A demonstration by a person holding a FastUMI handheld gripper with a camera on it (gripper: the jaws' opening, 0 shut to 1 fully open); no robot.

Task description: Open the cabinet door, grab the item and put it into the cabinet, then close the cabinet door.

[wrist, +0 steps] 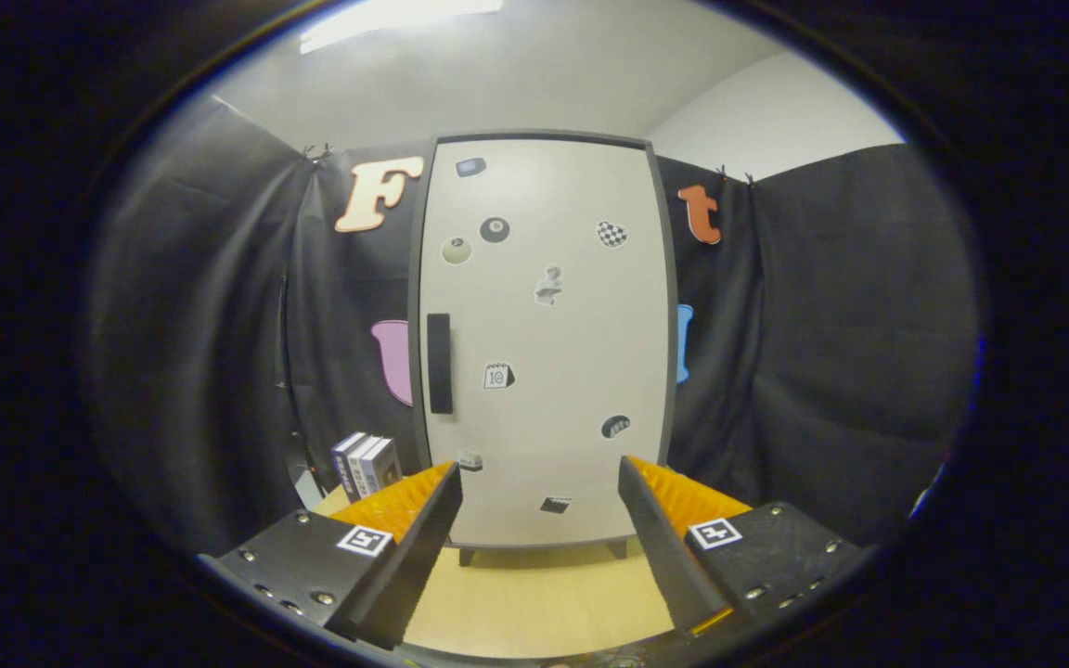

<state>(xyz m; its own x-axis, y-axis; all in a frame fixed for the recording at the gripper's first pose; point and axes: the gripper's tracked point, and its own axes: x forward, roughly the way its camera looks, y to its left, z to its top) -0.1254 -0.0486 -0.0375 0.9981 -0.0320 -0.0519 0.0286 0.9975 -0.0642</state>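
A tall white cabinet (pixel 544 343) stands on short legs on a wooden tabletop, straight ahead beyond my fingers. Its door is closed and dotted with small stickers. A dark vertical handle (pixel 439 363) sits near the door's left edge. Left of the cabinet's base, several upright boxes (pixel 366 464) stand side by side, just beyond my left finger. My gripper (pixel 539 482) is open, well short of the cabinet, with nothing between its fingers.
The wooden tabletop (pixel 534 594) stretches from the fingers to the cabinet's legs. Black cloth walls close in on the left, right and behind the cabinet. A white ceiling with a light lies above.
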